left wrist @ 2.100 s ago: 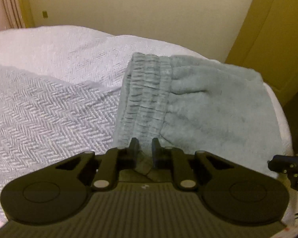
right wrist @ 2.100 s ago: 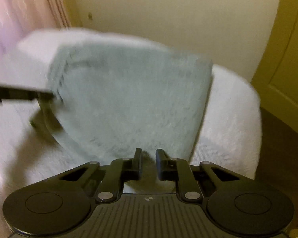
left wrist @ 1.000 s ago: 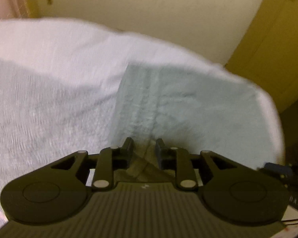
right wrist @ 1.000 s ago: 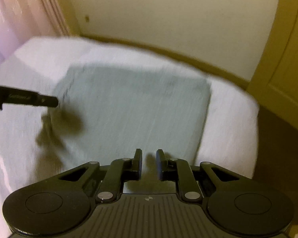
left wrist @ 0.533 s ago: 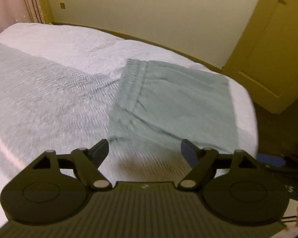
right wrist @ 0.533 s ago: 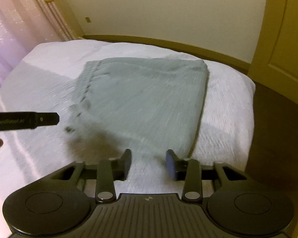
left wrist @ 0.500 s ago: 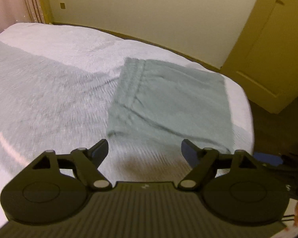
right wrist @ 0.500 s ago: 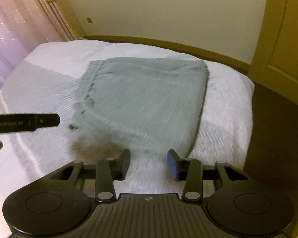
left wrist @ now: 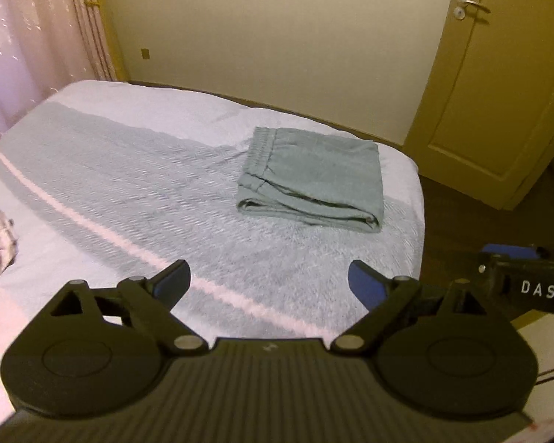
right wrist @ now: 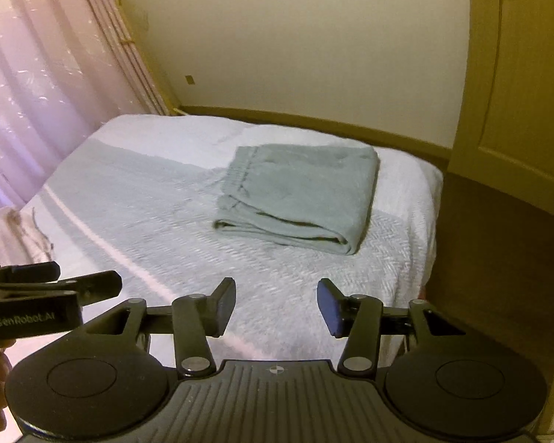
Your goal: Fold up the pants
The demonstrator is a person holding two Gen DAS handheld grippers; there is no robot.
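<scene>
The grey-green pants (left wrist: 314, 177) lie folded into a flat rectangle near the far right corner of the white bed (left wrist: 129, 199), elastic waistband on the left. The same folded pants (right wrist: 299, 195) show in the right wrist view. My left gripper (left wrist: 269, 280) hangs well back from them above the bedspread, its jaws opening wide with nothing between them. My right gripper (right wrist: 276, 304) is also pulled back and raised, jaws opening, nothing between them. Each gripper shows at the edge of the other's view.
A yellow door (left wrist: 498, 92) stands to the right of the bed, with dark floor (right wrist: 498, 258) below it. Pink curtains (right wrist: 37, 92) hang on the left. A crumpled pale cloth (right wrist: 14, 236) lies at the bed's left edge.
Both grippers let go of the pants, opened, and drew back and up from the bed. The pants now lie folded and look much smaller in both views.
</scene>
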